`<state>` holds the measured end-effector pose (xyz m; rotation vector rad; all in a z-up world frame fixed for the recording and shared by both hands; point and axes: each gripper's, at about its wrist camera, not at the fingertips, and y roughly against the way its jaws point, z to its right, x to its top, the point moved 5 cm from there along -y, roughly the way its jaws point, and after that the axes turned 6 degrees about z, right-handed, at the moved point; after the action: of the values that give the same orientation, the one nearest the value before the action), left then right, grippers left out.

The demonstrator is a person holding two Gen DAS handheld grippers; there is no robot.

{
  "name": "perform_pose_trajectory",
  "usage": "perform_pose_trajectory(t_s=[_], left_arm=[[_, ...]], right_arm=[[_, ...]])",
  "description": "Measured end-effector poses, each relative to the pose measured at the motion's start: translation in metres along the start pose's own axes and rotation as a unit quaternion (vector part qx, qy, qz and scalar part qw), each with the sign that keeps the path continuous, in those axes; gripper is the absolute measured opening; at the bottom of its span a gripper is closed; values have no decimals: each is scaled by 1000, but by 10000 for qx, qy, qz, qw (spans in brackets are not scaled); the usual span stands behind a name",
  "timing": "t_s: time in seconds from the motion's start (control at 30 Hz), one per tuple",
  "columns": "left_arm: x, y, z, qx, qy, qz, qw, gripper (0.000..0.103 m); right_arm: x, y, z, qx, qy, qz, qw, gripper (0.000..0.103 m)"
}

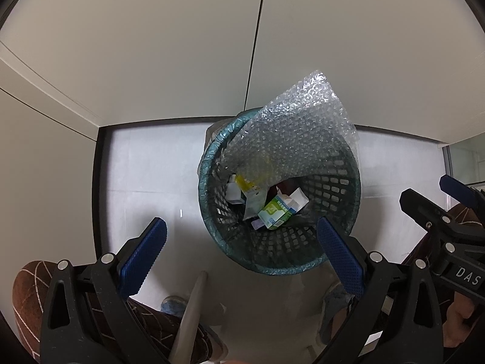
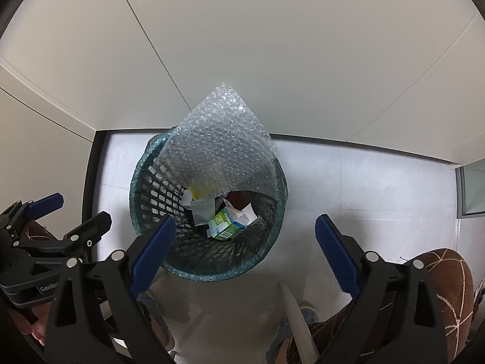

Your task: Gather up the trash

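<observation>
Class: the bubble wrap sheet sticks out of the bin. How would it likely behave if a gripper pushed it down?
The bubble wrap is thin and see-through, so probably light and floppy. It would likely bend and spring back. Only leaning on the bin rim, it may slide aside.

Left wrist view: white letters "DAS" on the black body of the right gripper (image 1: 454, 203), at 4 o'clock. Right wrist view: white letters "GenRo", cut off by a finger, on the black body of the left gripper (image 2: 78, 212), at 8 o'clock. Print on the green-white carton (image 2: 225, 223) in the basket: illegible.
</observation>
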<state>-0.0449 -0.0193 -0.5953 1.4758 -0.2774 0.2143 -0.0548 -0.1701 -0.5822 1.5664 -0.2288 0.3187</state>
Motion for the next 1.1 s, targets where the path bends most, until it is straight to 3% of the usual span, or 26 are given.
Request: perform_pose_trajectory(t_s=[1.1], left_arm=[[-1,-3,-3,41,11,-44,10000,97]], right_arm=[[-1,-1,2,-15,-55,-14,10000,89]])
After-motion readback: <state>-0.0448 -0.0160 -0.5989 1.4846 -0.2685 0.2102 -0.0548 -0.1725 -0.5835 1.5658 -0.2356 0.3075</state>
